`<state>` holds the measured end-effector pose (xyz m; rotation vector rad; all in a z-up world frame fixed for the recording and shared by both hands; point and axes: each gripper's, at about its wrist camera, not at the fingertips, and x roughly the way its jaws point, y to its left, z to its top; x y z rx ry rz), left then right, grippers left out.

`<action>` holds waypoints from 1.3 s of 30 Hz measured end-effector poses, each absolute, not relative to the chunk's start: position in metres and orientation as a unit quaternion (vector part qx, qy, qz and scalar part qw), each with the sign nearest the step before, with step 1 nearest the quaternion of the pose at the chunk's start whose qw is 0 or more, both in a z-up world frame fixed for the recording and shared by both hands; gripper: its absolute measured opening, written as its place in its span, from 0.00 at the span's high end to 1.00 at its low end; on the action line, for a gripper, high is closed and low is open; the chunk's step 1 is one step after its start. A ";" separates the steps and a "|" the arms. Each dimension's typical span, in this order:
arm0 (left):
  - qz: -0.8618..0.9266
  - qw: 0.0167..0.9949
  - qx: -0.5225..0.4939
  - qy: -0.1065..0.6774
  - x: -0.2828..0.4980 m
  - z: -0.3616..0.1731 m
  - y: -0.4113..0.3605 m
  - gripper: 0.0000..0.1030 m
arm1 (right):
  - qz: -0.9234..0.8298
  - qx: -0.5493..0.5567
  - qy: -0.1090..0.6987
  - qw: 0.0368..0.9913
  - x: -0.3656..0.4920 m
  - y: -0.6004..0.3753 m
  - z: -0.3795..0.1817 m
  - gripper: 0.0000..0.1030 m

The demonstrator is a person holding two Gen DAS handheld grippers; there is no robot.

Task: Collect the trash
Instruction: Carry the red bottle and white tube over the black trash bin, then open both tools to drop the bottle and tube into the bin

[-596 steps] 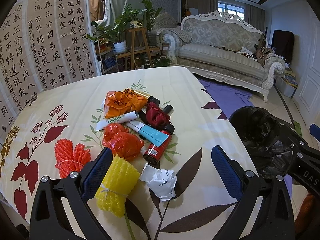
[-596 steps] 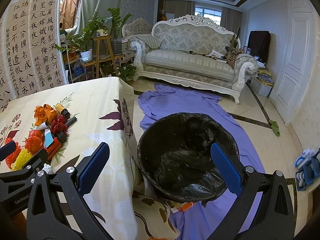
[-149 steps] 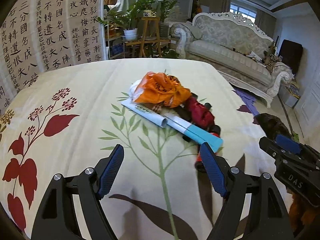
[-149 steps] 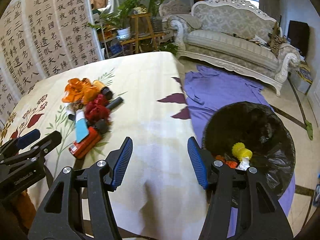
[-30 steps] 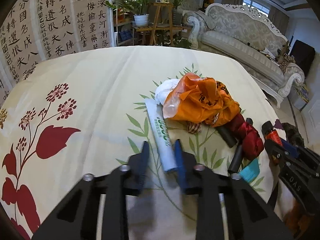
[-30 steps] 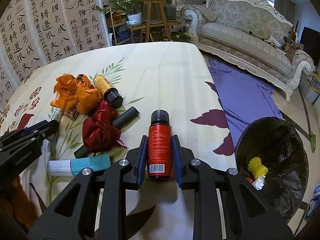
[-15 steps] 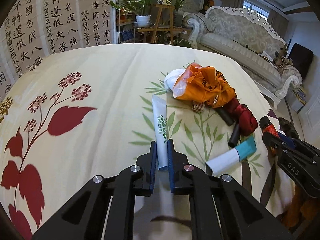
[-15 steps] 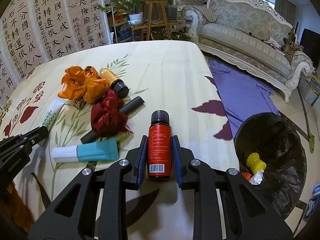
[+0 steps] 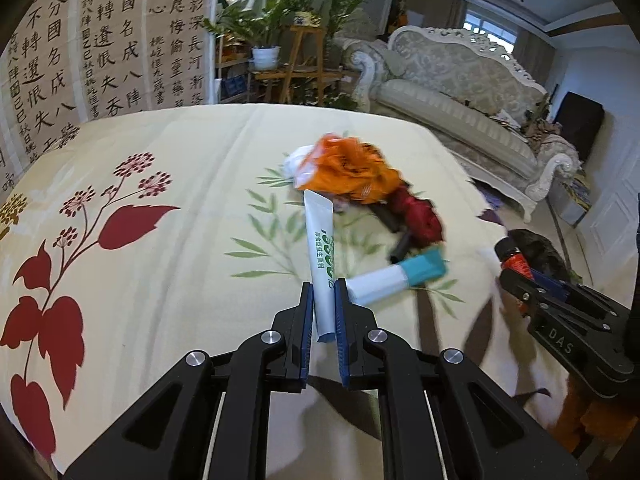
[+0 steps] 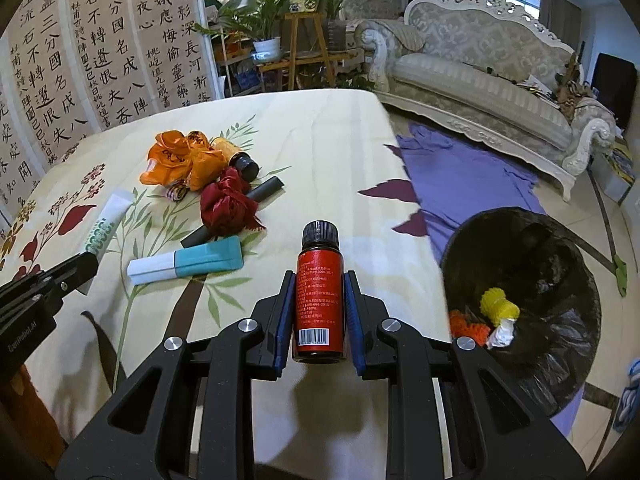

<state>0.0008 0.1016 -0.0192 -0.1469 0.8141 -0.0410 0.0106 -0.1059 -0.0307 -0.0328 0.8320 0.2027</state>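
Note:
My left gripper (image 9: 323,292) is shut on a white tube with green print (image 9: 320,248) and holds it above the table. My right gripper (image 10: 319,280) is shut on a red bottle with a black cap (image 10: 319,292), above the table's right part. On the flowered cloth (image 10: 328,140) lie an orange plastic bag (image 10: 180,158), a red crumpled wrapper (image 10: 228,202), a white and teal tube (image 10: 188,266), a black stick (image 10: 234,212) and a brown bottle (image 10: 236,156). A black-lined trash bin (image 10: 532,292) stands on the floor to the right, with yellow, orange and white scraps inside.
A purple cloth (image 10: 460,172) lies on the floor past the table edge. A pale sofa (image 10: 480,68) stands at the back, with plants on wooden stands (image 10: 296,36) and a calligraphy screen (image 10: 80,48) at the left.
My left gripper has closed on the white tube and lifted it off the cloth. My right gripper keeps hold of the red bottle and has drifted slightly right, toward the bin.

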 end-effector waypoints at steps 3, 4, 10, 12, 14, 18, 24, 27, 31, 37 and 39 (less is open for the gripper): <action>-0.034 0.919 -0.067 0.387 -0.003 -0.014 0.088 0.89 | 0.091 -0.013 0.397 0.913 0.003 -0.115 -0.025 0.77; -0.039 0.920 -0.066 0.385 -0.004 -0.013 0.084 0.89 | 0.086 -0.011 0.395 0.915 0.000 -0.120 -0.023 0.77; -0.071 0.922 -0.055 0.376 -0.006 -0.010 0.055 0.89 | 0.058 0.003 0.383 0.922 -0.009 -0.149 -0.016 0.77; -0.085 0.923 -0.049 0.372 -0.005 -0.008 0.044 0.89 | 0.048 0.006 0.380 0.924 -0.011 -0.157 -0.015 0.77; -0.100 0.922 -0.045 0.370 -0.002 -0.007 0.030 0.89 | 0.034 0.010 0.378 0.925 -0.012 -0.169 -0.014 0.77; -0.129 0.921 -0.033 0.367 0.004 -0.005 0.000 0.89 | 0.003 0.022 0.373 0.928 -0.014 -0.198 -0.014 0.77; -0.169 0.916 -0.007 0.365 0.020 -0.007 -0.049 0.89 | -0.040 0.040 0.368 0.928 -0.011 -0.240 -0.019 0.77; -0.181 0.911 0.007 0.371 0.029 -0.011 -0.069 0.89 | -0.058 0.048 0.369 0.927 -0.008 -0.260 -0.023 0.77; -0.193 0.907 0.028 0.375 0.037 -0.018 -0.097 0.89 | -0.073 0.059 0.369 0.925 -0.004 -0.280 -0.027 0.77; -0.204 0.901 0.053 0.378 0.051 -0.025 -0.128 0.89 | -0.088 0.064 0.372 0.922 0.007 -0.302 -0.036 0.77; -0.204 0.901 0.057 0.379 0.055 -0.027 -0.134 0.88 | -0.091 0.064 0.373 0.921 0.008 -0.309 -0.038 0.77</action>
